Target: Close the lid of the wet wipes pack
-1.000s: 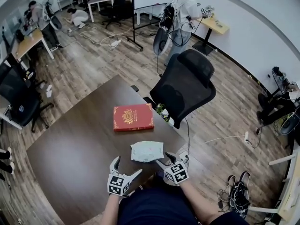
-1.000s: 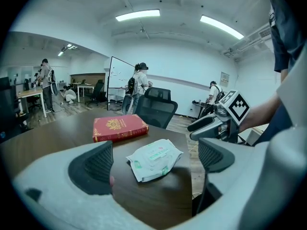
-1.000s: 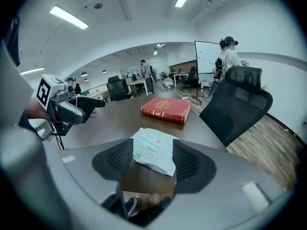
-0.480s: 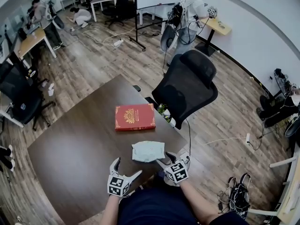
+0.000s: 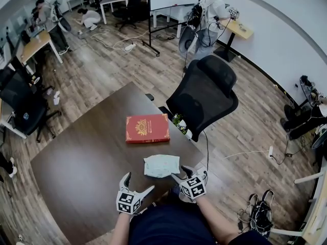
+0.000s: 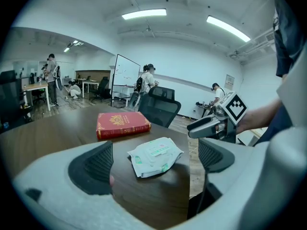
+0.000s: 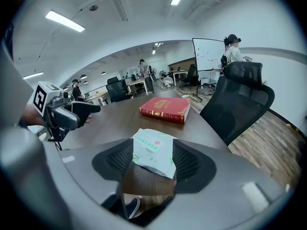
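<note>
Pack: wet wipes pack (image 5: 162,165) near front edge of tabletop (image 5: 82,157).
Lid: lid (image 7: 147,145) looks flat, maybe shut already.
Claws: left claw (image 5: 139,181), right claw (image 5: 180,173) open, empty.

Left hand-held gripper (image 5: 139,182) and right hand-held gripper (image 5: 180,173) tilt downward, jaws apart.
</note>
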Action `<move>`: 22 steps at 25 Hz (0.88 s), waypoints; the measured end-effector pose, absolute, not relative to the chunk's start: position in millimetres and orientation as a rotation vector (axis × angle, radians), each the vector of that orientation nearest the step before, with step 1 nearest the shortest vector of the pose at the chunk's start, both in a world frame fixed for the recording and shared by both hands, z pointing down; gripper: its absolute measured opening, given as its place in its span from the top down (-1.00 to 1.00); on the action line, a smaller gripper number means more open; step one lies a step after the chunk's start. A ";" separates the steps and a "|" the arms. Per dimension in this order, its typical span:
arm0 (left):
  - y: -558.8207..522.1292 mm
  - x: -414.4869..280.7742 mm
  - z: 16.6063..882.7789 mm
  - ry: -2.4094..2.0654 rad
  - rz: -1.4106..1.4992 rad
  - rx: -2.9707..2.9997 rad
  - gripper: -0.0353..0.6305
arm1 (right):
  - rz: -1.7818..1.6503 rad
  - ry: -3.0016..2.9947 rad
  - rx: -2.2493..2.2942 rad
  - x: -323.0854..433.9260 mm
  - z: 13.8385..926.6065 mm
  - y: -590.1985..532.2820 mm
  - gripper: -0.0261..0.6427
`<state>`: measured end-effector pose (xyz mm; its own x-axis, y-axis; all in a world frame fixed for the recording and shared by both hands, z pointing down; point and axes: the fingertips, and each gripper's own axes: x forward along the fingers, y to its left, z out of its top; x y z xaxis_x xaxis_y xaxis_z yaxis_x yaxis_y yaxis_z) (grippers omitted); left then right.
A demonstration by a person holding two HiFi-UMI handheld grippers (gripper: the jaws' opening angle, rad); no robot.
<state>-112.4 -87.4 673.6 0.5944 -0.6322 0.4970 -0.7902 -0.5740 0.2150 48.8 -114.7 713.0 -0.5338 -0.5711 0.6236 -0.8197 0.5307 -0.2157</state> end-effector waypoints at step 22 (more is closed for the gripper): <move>-92.1 -110.6 686.4 -1.115 0.531 2.372 -0.76 | 0.697 -2.254 1.109 56.0 718.9 -116.0 0.18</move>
<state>-110.6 -92.1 686.4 0.5960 -0.6106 0.5214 -0.7897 -0.5634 0.2428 56.0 -116.0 718.9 -0.5236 -0.5479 0.6524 -0.8206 0.5301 -0.2134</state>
